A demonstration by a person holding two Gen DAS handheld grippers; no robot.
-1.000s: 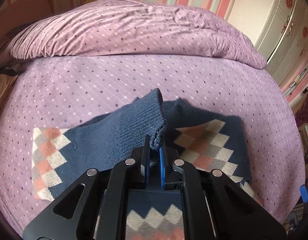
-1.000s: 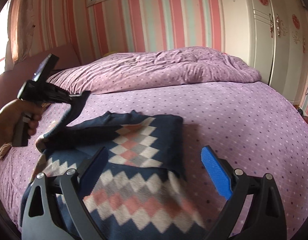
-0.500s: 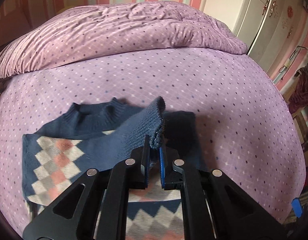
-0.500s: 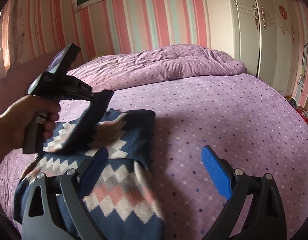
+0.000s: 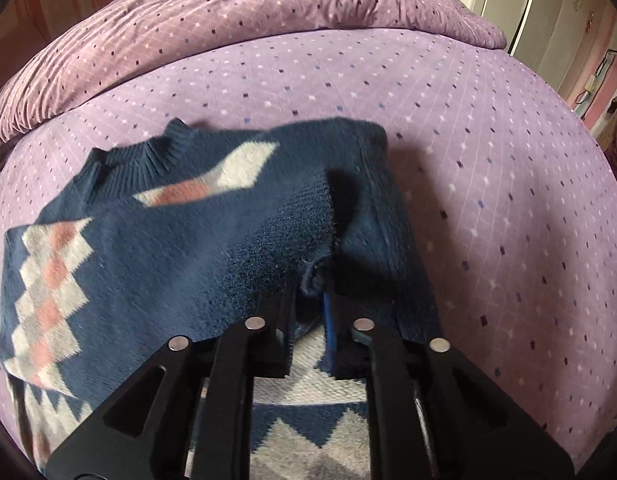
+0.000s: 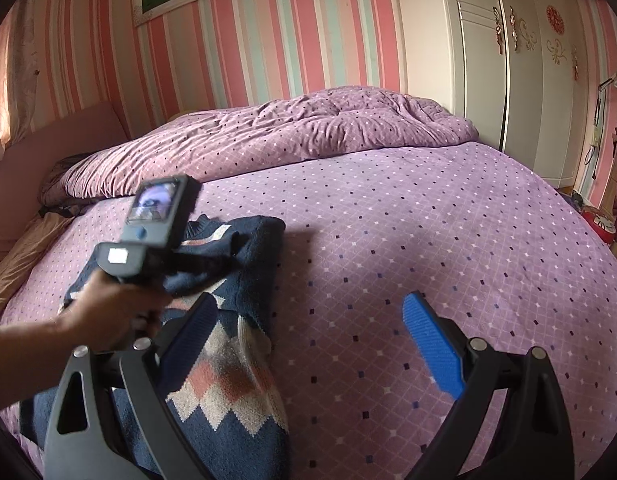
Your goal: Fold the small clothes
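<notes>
A navy knit sweater (image 5: 148, 264) with a white, grey and pink diamond pattern lies on the purple bed, its right side folded in. Its navy sleeve (image 5: 268, 248) is drawn across the body towards the right. My left gripper (image 5: 310, 300) points steeply down over it. Its jaws are opening, with the sleeve's cuff (image 5: 314, 274) loose between the tips. The right wrist view shows the sweater (image 6: 236, 380) at lower left, with a hand (image 6: 108, 304) holding the left gripper (image 6: 228, 264) above it. My right gripper (image 6: 308, 304) hangs wide open over the bedspread, right of the sweater, holding nothing.
The bed (image 6: 428, 220) has a purple dotted cover and a bunched duvet (image 6: 288, 132) of the same cloth at its far end. A white wardrobe (image 6: 508, 60) stands to the right, a striped wall behind. A brown cloth (image 6: 16, 264) lies at the bed's left edge.
The left gripper has carried the sleeve to the right and down across the sweater, and its jaws have parted a little. The right gripper has shifted slightly and stays open.
</notes>
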